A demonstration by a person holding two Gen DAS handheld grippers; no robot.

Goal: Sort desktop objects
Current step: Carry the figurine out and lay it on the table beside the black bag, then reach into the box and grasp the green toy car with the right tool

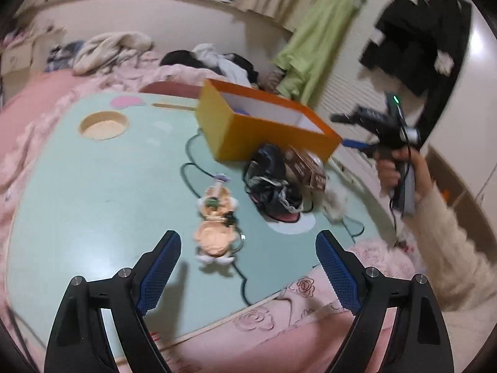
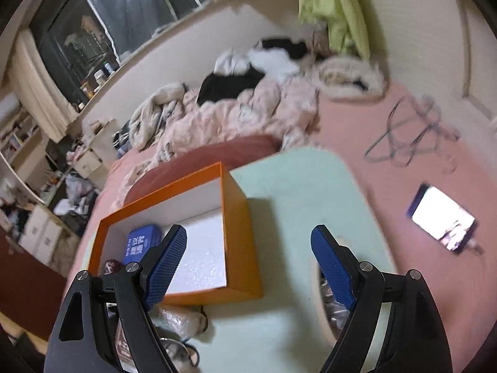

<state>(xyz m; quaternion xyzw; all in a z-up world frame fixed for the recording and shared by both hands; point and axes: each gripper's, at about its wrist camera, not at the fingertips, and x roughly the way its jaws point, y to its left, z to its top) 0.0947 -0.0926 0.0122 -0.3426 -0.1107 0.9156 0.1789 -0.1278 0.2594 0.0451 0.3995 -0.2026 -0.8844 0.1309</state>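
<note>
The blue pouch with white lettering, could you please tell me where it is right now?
In the right wrist view, the blue pouch lies inside the orange box, at its lower-left end beside a small dark red item.

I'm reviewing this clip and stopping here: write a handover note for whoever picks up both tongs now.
Left tongs: open, empty, hovering over the mint-green table near the peach plush keychain toy.
Right tongs: open, empty, above the orange cardboard box.
Done: blue rectangular pouch and a small dark red item are in the box.
Left: plush toy, black crumpled bag, brown carton, all still on the table.
</note>
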